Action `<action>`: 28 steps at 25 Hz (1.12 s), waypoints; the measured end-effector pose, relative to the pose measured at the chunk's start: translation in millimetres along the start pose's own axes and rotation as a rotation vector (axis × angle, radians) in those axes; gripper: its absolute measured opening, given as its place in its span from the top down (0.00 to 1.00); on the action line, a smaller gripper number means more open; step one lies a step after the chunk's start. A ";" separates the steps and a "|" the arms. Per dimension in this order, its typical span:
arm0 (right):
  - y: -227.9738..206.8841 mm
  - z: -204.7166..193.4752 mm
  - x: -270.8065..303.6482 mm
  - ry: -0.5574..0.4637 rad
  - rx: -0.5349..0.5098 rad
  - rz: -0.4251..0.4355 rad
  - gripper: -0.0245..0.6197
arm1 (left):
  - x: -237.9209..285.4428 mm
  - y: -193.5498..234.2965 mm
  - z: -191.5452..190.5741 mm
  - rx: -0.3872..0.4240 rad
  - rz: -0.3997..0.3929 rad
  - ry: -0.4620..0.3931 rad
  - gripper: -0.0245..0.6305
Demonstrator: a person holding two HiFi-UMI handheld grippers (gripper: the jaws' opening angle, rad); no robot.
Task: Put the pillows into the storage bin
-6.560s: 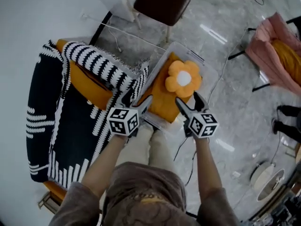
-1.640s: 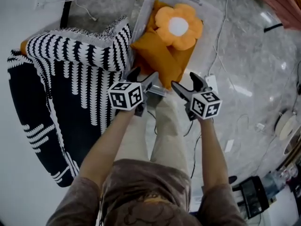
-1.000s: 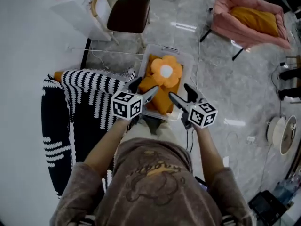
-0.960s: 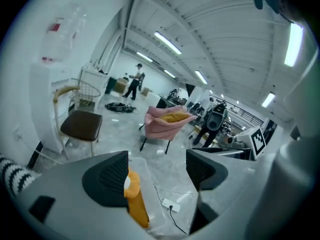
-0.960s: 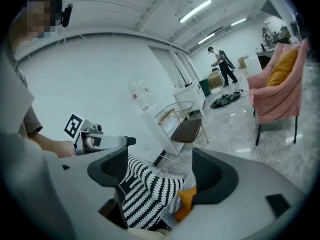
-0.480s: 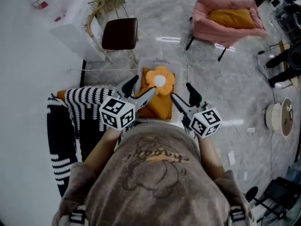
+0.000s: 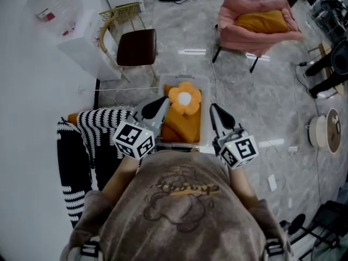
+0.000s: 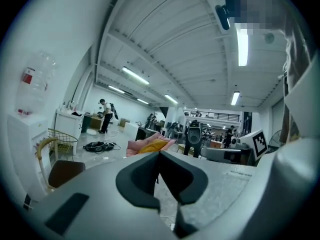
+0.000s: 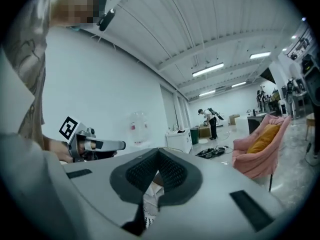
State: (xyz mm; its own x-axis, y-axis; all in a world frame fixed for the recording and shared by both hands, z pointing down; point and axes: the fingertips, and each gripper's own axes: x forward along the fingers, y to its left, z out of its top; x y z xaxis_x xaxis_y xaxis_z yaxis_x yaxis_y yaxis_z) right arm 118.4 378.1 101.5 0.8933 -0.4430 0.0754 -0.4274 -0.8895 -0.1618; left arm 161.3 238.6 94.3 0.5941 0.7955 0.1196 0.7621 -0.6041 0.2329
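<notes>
Beyond the clear plastic bin (image 7: 174,79) on grey marble floor (image 7: 261,107) stood a brown-seated chair (image 7: 136,47) at 11 o'clock and a pink armchair (image 7: 234,29) at 1, while the left gripper (image 7: 162,102) and right gripper (image 7: 213,109) had just pinched together, empty.

From my remote seat I count two grey handheld grippers, the left gripper (image 7: 163,101) and the right gripper (image 7: 213,110), above one clear plastic storage bin (image 7: 182,78). In it I make out two pillows: one orange flower-shaped pillow with a white centre (image 7: 185,98) and one plain orange square pillow (image 7: 182,126). Around them I count one brown-seated chair (image 7: 136,46), one pink armchair (image 7: 239,15) holding one orange cushion (image 7: 265,20), and one black-and-white striped throw (image 7: 100,125).
</notes>
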 end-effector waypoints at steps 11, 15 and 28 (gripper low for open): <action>-34.3 -35.2 -15.6 0.002 -0.007 -0.107 0.96 | 18.3 1.1 -42.8 0.001 0.004 -0.014 0.96; -46.7 -55.6 -15.4 0.029 0.017 -0.110 0.96 | 21.7 14.9 -63.6 0.010 0.047 -0.007 0.96; -56.2 -73.3 -2.0 0.072 0.064 -0.056 0.96 | 14.8 34.5 -71.2 -0.053 0.147 0.002 0.96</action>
State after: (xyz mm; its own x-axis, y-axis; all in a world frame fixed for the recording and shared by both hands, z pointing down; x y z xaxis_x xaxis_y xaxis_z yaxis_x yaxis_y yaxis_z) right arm 130.5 420.7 182.6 0.9025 -0.4015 0.1562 -0.3650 -0.9052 -0.2178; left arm 178.1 232.8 172.7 0.6979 0.6985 0.1582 0.6522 -0.7111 0.2628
